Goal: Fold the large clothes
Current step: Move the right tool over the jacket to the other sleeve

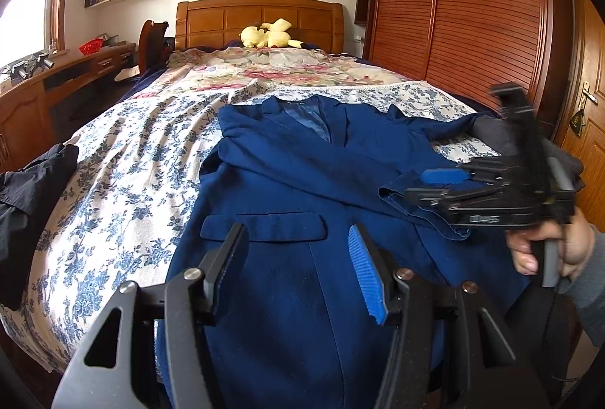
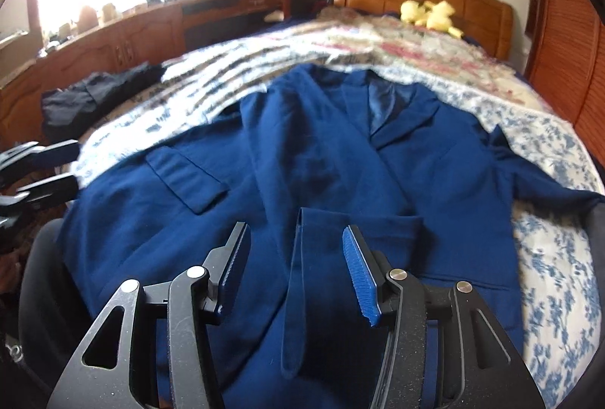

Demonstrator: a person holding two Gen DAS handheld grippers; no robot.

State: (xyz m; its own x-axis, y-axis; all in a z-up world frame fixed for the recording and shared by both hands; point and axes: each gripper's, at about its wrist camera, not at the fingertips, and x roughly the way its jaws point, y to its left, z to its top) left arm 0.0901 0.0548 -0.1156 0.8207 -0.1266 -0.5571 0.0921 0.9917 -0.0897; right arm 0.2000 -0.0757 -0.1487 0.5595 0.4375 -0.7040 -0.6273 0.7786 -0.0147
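A dark blue suit jacket (image 1: 295,174) lies face up on the floral bedspread (image 1: 124,159), collar toward the headboard. One sleeve is folded across its front, with the cuff (image 1: 397,197) at the right. My left gripper (image 1: 297,235) hovers open over the jacket's lower front near the pocket flap (image 1: 264,227), with nothing between its fingers. My right gripper (image 1: 419,186), blurred and held by a hand (image 1: 548,246), sits at the cuff. In the right wrist view the right gripper (image 2: 297,235) is open, and the sleeve cuff (image 2: 321,246) lies loose between the jaws. The left gripper (image 2: 72,165) shows at the left edge.
A black garment (image 1: 30,189) lies on the bed's left edge. A yellow plush toy (image 1: 268,33) rests by the wooden headboard (image 1: 261,16). A louvred wooden wardrobe (image 1: 453,12) runs along the right side, and a wooden desk (image 1: 56,76) stands under the window at the left.
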